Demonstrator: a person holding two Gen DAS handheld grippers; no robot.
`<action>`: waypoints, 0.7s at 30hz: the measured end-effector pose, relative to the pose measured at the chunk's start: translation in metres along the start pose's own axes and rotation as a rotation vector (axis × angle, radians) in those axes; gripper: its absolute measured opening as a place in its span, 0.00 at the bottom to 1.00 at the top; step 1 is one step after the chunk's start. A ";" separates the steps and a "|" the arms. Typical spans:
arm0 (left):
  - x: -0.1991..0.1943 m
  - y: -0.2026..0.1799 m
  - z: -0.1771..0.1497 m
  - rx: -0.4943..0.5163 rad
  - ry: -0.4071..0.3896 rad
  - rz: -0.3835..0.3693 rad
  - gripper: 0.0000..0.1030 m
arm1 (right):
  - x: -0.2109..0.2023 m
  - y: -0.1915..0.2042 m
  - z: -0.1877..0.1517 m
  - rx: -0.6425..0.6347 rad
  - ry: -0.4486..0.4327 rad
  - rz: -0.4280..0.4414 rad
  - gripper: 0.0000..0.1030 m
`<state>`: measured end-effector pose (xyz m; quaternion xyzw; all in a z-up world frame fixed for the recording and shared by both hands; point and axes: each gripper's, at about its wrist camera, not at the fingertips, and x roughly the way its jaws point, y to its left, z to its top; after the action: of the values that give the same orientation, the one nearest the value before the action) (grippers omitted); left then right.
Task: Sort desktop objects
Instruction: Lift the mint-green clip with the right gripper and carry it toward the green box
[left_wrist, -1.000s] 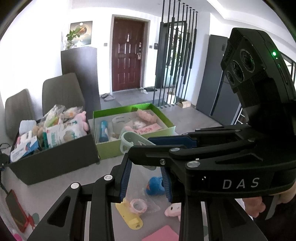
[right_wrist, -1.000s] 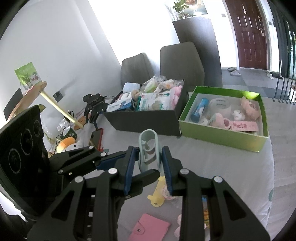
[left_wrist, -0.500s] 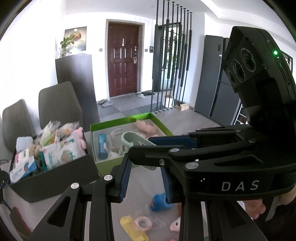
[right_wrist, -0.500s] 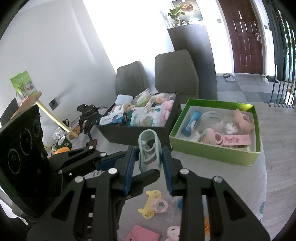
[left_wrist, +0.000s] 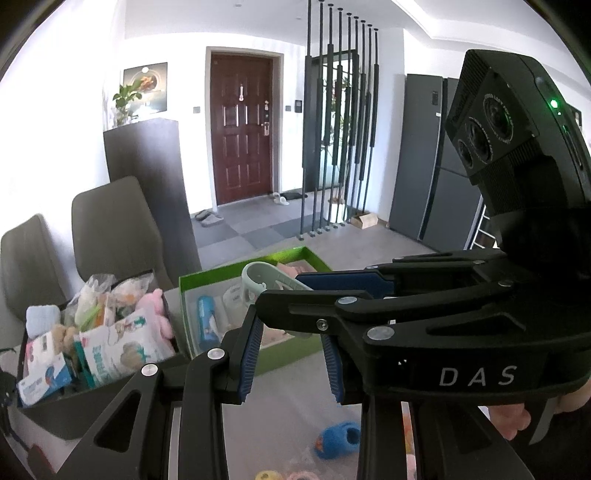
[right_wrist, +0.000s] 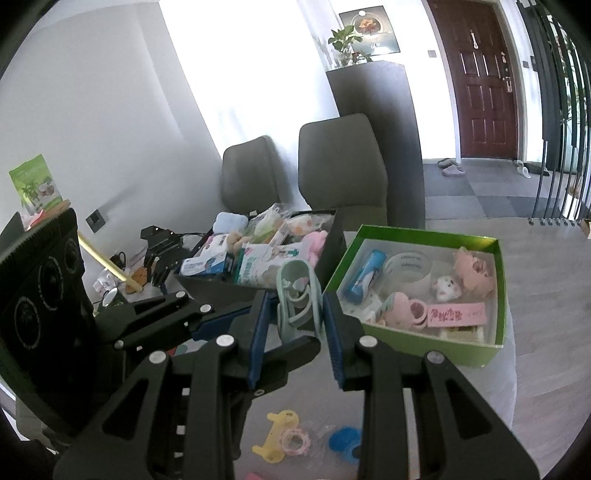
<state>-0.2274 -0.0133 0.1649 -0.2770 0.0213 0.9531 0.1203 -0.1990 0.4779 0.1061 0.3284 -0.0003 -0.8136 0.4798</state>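
Note:
A pale green plastic holder (right_wrist: 295, 273) stands upright between the blue pads of my right gripper (right_wrist: 295, 314), which is shut on it. From the left my left gripper (left_wrist: 291, 343) crosses under the right one. Its jaws sit narrow on the holder's lower end, mostly hidden behind the right gripper's finger. In the left wrist view the holder (left_wrist: 258, 277) pokes up above that finger. Just beyond it lies the green box (right_wrist: 424, 232) with a blue tube, a tape roll and pink items. The black box (right_wrist: 221, 288) to its left is packed with packets and soft toys.
Below the grippers the grey table (left_wrist: 280, 406) holds a blue toy (right_wrist: 345, 441), a yellow piece (right_wrist: 275, 435) and a pink ring (right_wrist: 295, 439). Two grey chairs (right_wrist: 340, 166) stand behind the boxes. Clutter and a cable sit at the table's left end.
Both grippers have risen and moved forward together with the holder. The boxes now sit closer, and the loose table items have slid toward the bottom of both views.

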 end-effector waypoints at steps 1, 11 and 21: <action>0.003 0.002 0.002 0.003 -0.001 -0.001 0.30 | 0.001 -0.002 0.002 0.000 -0.003 -0.001 0.29; 0.038 0.017 0.020 -0.005 -0.002 -0.014 0.30 | 0.025 -0.029 0.026 0.010 -0.004 -0.015 0.29; 0.082 0.045 0.022 -0.057 0.046 -0.040 0.30 | 0.068 -0.055 0.037 0.040 0.027 -0.013 0.31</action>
<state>-0.3170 -0.0363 0.1388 -0.3027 -0.0086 0.9440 0.1306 -0.2837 0.4433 0.0814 0.3489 -0.0077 -0.8120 0.4678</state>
